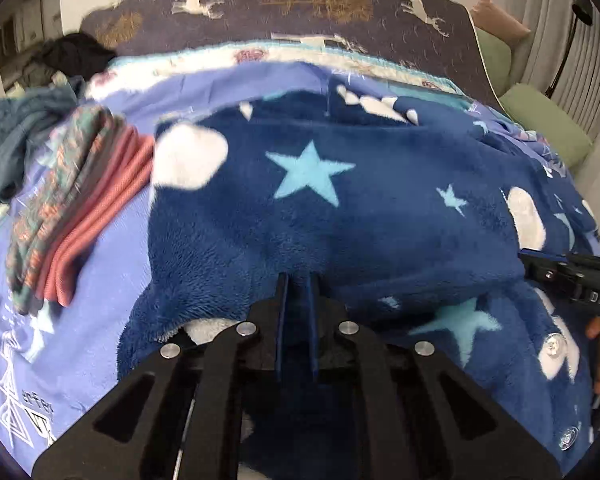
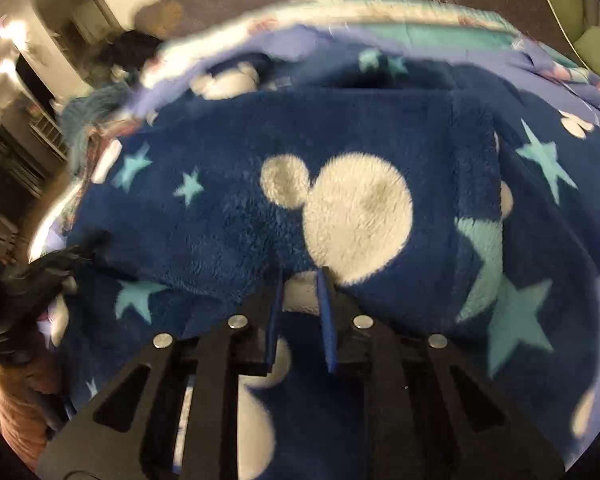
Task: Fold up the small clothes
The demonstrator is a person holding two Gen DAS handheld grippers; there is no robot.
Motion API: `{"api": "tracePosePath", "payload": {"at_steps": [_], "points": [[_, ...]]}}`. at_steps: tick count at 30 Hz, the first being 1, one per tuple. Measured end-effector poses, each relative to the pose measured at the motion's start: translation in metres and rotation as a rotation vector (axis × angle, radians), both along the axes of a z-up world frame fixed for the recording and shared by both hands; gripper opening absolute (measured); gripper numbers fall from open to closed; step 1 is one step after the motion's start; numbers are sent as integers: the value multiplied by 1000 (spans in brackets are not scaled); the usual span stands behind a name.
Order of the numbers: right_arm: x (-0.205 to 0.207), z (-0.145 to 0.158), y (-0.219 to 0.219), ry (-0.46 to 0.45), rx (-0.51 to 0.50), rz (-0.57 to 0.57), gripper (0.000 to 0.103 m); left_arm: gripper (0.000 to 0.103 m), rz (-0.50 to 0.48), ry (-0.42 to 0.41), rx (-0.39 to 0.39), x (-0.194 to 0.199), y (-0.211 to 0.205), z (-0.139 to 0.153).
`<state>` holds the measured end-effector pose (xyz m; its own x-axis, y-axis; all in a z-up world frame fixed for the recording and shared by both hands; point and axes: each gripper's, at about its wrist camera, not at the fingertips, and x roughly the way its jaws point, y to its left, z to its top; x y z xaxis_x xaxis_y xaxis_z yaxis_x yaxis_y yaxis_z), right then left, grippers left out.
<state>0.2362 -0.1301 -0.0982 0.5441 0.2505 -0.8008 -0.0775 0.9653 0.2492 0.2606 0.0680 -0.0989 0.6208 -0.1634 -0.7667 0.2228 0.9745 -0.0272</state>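
Dark deer-patterned surface (image 1: 440,44) under a lavender printed blanket (image 1: 112,264) bearing fleece and folded clothes

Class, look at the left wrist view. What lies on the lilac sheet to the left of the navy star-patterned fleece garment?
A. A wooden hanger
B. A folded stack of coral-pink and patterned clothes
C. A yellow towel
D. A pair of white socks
B: a folded stack of coral-pink and patterned clothes lies on the lilac sheet, left of the navy fleece garment.

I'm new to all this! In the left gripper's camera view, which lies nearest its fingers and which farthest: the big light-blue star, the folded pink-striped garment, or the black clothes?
1. Big light-blue star, straight ahead.
2. Folded pink-striped garment, left.
3. Black clothes, far left corner.
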Motion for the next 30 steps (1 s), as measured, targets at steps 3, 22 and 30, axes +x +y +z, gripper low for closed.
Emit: {"api": "tracePosePath", "payload": {"at_steps": [3, 22, 30], "points": [[1, -2, -4, 1, 40, -16, 17, 11, 4, -10, 53, -2, -7, 0], [-121, 7, -345, -121, 387, -717, 46, 43, -93, -74, 20, -7, -79, 54], [-130, -55, -435, -114, 667, -975, 56, 43, -179, -18, 68, -1, -117, 17]]}}
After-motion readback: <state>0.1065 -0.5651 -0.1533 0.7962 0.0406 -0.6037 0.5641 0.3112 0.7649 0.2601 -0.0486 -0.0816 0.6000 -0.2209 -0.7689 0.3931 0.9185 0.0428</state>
